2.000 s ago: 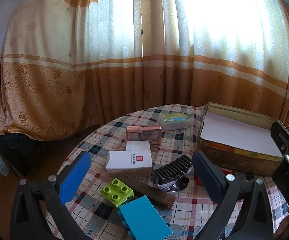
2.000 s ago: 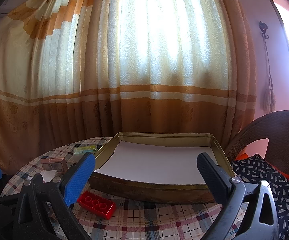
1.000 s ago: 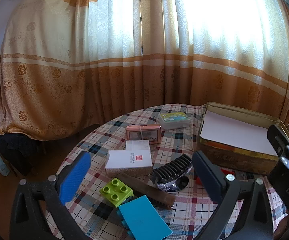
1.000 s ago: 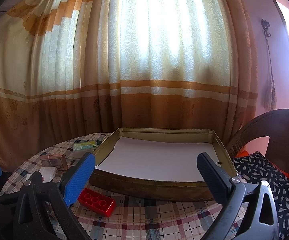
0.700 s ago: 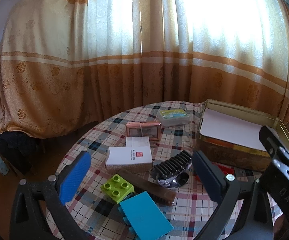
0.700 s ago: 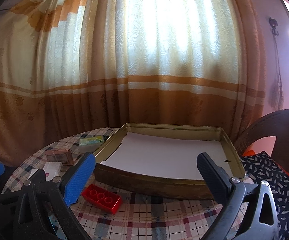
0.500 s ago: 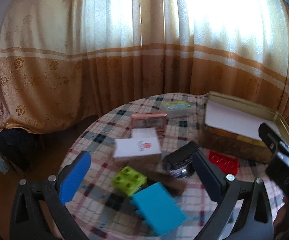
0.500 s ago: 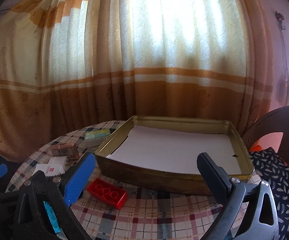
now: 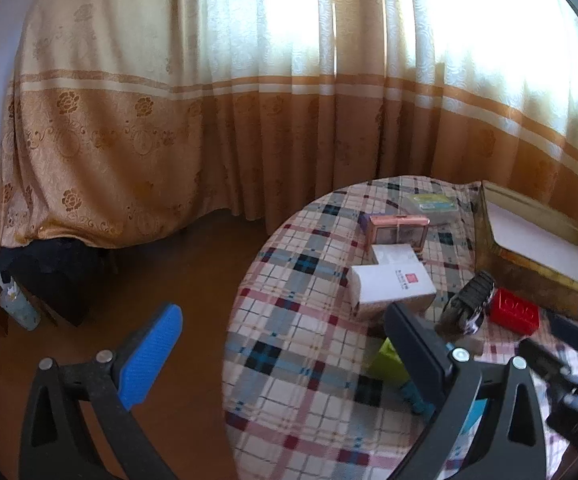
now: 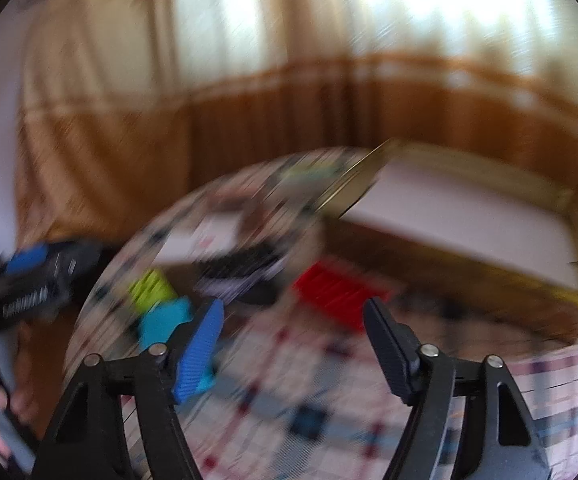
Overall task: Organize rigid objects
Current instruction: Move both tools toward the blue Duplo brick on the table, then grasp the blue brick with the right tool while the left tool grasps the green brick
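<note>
A round table with a plaid cloth (image 9: 301, 364) holds loose objects: a white box (image 9: 389, 288), a pink framed box (image 9: 399, 232), a black brush (image 9: 469, 300), a red brick (image 9: 515, 312), a green brick (image 9: 385, 360). A gold tin lined with white paper (image 9: 537, 240) stands at the right. My left gripper (image 9: 285, 354) is open and empty at the table's left edge. In the blurred right wrist view my right gripper (image 10: 293, 340) is open and empty above the cloth, just short of the red brick (image 10: 337, 288), with a cyan block (image 10: 165, 320) at its left.
A clear case with a green label (image 9: 433, 204) lies at the table's far side. Orange and cream curtains (image 9: 249, 80) hang behind. Brown floor (image 9: 169, 280) lies left of the table. The left gripper (image 10: 29, 280) shows at the left of the right wrist view.
The left gripper has swung left, so the table now sits at the right of its view. The right gripper has dropped and moved left fast toward the red brick; its view is blurred.
</note>
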Available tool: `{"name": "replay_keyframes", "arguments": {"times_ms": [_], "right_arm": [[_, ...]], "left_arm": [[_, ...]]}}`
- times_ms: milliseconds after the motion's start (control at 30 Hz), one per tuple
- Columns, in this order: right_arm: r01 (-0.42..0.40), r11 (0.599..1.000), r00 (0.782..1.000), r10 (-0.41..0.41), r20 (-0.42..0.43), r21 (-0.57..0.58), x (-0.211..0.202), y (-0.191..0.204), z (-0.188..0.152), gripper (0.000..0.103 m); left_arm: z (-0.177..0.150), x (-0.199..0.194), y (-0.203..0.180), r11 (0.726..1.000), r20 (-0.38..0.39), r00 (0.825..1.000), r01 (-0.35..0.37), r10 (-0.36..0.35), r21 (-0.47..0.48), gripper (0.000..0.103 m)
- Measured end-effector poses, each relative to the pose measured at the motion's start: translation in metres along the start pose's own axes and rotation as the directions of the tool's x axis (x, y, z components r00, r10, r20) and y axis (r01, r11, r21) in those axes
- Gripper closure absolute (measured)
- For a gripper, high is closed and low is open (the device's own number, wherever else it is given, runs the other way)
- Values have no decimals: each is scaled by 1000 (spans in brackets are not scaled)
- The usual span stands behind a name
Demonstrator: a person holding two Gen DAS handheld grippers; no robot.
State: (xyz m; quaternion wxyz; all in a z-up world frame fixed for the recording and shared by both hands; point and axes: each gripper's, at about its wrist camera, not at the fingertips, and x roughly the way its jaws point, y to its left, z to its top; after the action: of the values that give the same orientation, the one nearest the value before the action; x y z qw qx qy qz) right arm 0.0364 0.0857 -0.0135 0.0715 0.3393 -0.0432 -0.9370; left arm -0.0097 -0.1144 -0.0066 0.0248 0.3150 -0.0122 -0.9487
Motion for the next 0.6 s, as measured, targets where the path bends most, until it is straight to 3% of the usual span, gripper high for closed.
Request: {"name": "replay_keyframes", "arguments": {"times_ms": [167,300,400,600], "right_arm": [[-131,987,988,123,-93,-94,14,40,-8,33],[-107,979,986,83,-145,-171,30,65,-14,33],[-118,977,977,82,-196,-177,39,68,-15,55],[-125,978,973,87,-212,-168,34,58,-18,58]], "left_arm": [[-3,-6,6,997,10,1000,-4,3,71,0],[-1,-6,7,995,-4,1000,16,-16,100,0],[-2,-2,5,992,-36,997,77,-74,101,0],[-6,0,-6,977,-81,981,183,-175,109,0]]}}
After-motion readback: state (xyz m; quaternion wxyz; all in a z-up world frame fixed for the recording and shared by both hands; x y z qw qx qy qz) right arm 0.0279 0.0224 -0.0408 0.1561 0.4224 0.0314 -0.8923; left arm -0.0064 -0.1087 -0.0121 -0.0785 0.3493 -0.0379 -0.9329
